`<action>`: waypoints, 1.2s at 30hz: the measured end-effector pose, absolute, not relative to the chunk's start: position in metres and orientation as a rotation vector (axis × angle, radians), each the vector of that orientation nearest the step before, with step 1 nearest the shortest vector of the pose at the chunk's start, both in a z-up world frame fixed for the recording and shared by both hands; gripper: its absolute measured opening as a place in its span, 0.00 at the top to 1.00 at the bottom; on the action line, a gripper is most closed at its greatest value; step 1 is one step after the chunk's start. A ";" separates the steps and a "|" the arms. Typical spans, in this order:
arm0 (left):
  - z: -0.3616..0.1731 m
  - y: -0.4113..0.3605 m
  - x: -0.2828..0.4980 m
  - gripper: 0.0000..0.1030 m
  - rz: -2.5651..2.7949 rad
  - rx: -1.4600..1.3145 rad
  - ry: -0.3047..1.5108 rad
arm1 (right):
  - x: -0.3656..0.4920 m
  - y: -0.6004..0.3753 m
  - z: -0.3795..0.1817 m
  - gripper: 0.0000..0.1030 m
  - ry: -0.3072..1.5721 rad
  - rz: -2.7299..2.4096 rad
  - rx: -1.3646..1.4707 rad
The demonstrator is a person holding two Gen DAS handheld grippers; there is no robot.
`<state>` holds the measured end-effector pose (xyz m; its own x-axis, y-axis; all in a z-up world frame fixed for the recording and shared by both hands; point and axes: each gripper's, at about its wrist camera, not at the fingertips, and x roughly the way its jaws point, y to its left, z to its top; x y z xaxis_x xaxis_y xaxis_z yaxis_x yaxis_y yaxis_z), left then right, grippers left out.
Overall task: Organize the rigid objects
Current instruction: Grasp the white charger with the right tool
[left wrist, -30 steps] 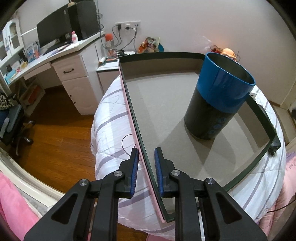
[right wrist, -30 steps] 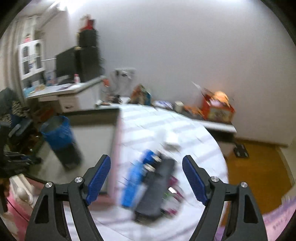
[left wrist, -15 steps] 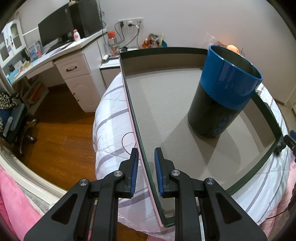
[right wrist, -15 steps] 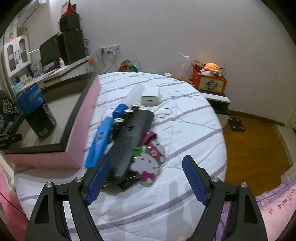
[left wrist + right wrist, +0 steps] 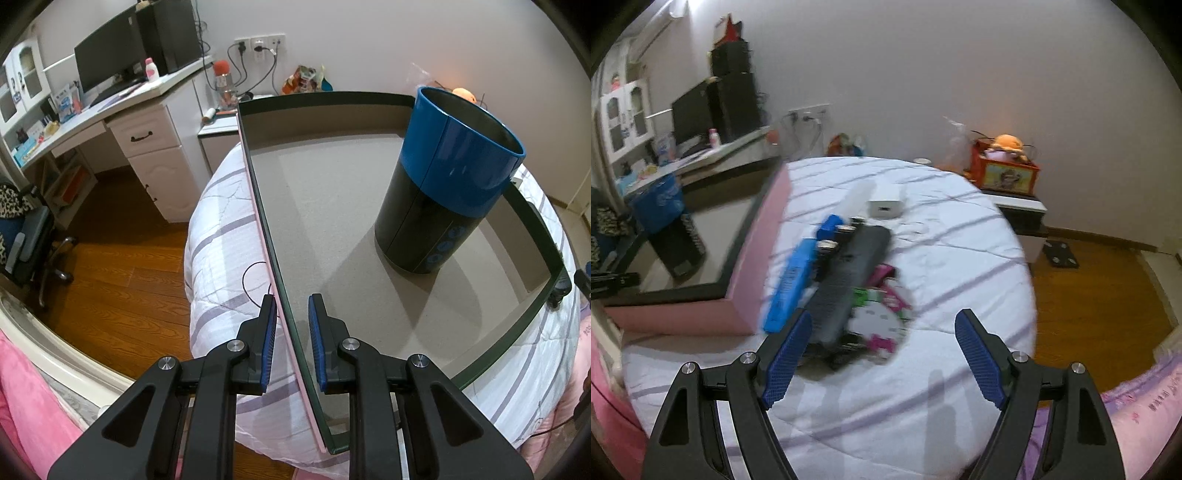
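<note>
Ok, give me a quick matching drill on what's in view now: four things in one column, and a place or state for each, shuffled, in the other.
Things
1. blue-and-black canister
2. left tongs
3. right tongs
4. white adapter

Place or state
A. open, nothing between them
B. standing upright inside the pink box
C. lying on the bedspread beyond the pile of objects
D. shut on the box wall

Pairs: 1-B, 2-D, 3-A, 4-C
</note>
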<state>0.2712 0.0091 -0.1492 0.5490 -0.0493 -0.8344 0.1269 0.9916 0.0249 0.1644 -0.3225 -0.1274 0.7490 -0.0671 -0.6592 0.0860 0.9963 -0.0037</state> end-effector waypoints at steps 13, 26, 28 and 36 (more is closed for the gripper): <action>-0.148 0.009 0.271 0.83 -0.107 0.085 0.983 | 0.243 -0.349 -0.105 0.21 0.750 -0.076 0.037; -0.147 0.009 0.274 0.83 -0.120 0.114 0.990 | 0.359 -0.343 -0.144 0.42 0.963 -0.006 0.042; -0.148 0.009 0.275 0.83 -0.124 0.114 0.990 | 0.364 -0.343 -0.148 0.46 0.986 0.002 0.045; -0.148 0.009 0.275 0.83 -0.125 0.118 0.988 | 0.375 -0.341 -0.151 0.56 1.025 0.027 0.008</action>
<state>0.2747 0.0087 -0.1480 0.5440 -0.0518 -0.8375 0.1587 0.9864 0.0422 0.3749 -0.3406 -0.1512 0.5184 0.0263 -0.8548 -0.0192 0.9996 0.0191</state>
